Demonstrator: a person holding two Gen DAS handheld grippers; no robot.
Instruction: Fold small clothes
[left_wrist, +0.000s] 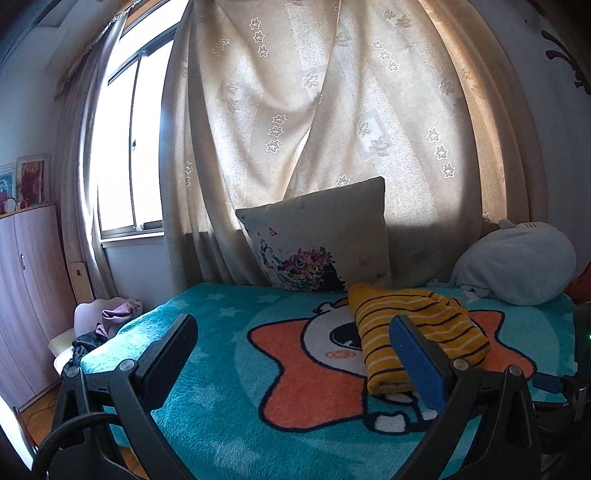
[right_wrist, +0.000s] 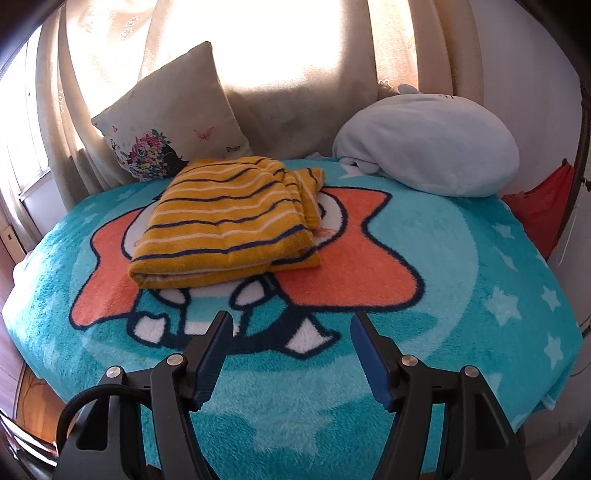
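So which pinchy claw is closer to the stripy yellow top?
Probably the left. The left gripper has one finger right beside the stripy yellow top. The right gripper hangs further back, with bare blanket between it and the top. Both are open, touching nothing.

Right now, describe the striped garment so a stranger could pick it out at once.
Start at the teal blanket covering the bed. Near its middle, on the orange star, lies the garment, folded into a thick rectangle, in front of the pillow. It alone is mustard yellow with dark blue and white stripes.
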